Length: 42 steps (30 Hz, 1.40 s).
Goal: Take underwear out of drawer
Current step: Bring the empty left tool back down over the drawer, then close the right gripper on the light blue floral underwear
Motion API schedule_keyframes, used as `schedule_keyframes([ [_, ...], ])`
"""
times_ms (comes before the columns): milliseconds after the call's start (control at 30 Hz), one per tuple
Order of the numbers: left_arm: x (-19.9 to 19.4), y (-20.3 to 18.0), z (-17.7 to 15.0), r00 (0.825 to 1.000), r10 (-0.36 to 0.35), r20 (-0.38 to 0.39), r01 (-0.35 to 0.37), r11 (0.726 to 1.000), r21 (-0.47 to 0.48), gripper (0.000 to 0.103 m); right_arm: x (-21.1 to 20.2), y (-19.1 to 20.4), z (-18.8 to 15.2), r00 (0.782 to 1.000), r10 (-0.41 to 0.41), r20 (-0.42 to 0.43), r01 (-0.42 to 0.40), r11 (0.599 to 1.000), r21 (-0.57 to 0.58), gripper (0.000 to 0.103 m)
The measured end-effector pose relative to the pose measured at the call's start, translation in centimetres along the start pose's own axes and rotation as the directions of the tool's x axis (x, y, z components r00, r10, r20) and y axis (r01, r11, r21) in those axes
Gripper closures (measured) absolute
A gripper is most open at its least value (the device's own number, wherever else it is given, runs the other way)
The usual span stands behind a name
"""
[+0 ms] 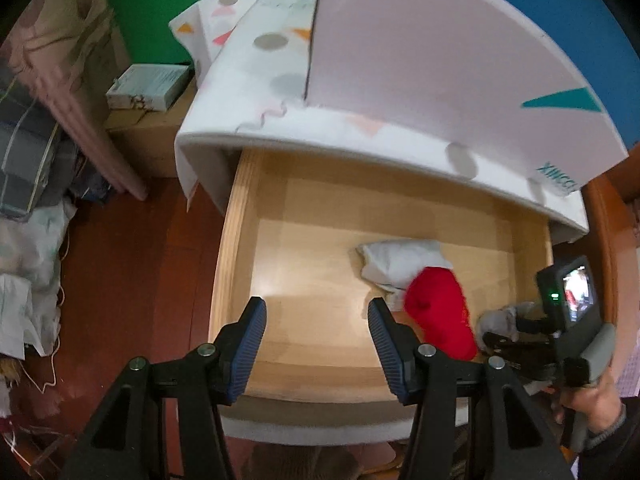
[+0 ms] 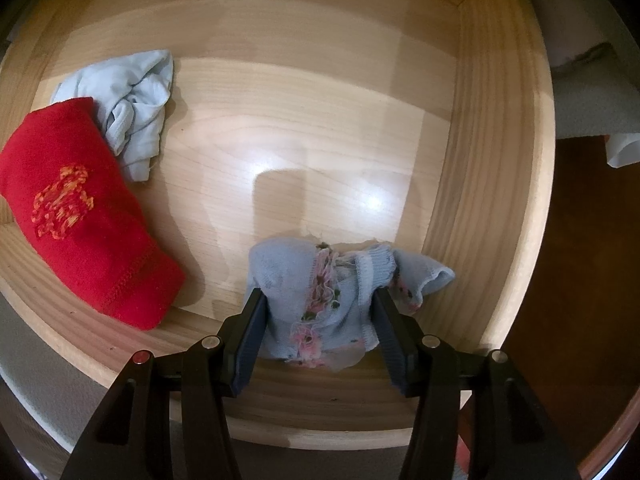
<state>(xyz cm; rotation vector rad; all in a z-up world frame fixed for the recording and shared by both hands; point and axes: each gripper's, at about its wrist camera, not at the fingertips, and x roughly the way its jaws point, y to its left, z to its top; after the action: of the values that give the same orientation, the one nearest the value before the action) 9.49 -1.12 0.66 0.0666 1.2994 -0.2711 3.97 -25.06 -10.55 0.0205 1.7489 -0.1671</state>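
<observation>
Between my right gripper (image 2: 318, 312) pads sits the pale blue floral underwear (image 2: 320, 292) — both pads lie against its bunched sides, pinching it, with the frilly pink trim running down the middle of the gap. The garment spills forward past the fingertips onto the drawer (image 2: 452, 184) floor, one lobe flopping out beyond the right finger (image 2: 390, 332). Off to the left of the left finger (image 2: 250, 332) lies the red folded piece (image 2: 84, 208) with orange stitching, apart from the pads, and past that, further ahead, a crumpled light blue garment (image 2: 128, 108) touching the red one's far edge.

My left gripper (image 1: 318, 320) hangs over the same drawer with its jaws spread and nothing between them — only bare wood shows in the gap. Just beyond its right fingertip (image 1: 384, 320) the red piece begins, with the crumpled pale garment ahead of it. Further right I can see the other gripper and the person's hand (image 1: 592, 404) holding it. Ahead of the fingers, a white patterned cloth (image 1: 360, 120) drapes over the cabinet top above the drawer.
</observation>
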Motion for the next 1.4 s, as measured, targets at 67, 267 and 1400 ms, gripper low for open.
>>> schedule_keyframes([
  [67, 0.6, 0.3, -0.2, 1.000, 0.009, 0.003, -0.009, 1.000, -0.013, 0.049, 0.1, 0.1, 0.1, 1.000, -0.003, -0.004, 0.003, 1.000, 0.001, 0.051],
  [267, 2.6, 0.2, -1.1, 0.999, 0.034, 0.000, -0.034, 0.999, -0.021, 0.049, 0.4, 0.4, 0.5, 1.000, -0.022, -0.018, 0.022, 1.000, -0.001, 0.051],
  [1400, 4.2, 2.5, -2.3, 0.999, 0.033, 0.023, -0.030, 0.991, -0.129, 0.049, 1.0, 1.4, 1.0, 0.997, -0.070, -0.008, 0.070, 0.997, -0.032, 0.063],
])
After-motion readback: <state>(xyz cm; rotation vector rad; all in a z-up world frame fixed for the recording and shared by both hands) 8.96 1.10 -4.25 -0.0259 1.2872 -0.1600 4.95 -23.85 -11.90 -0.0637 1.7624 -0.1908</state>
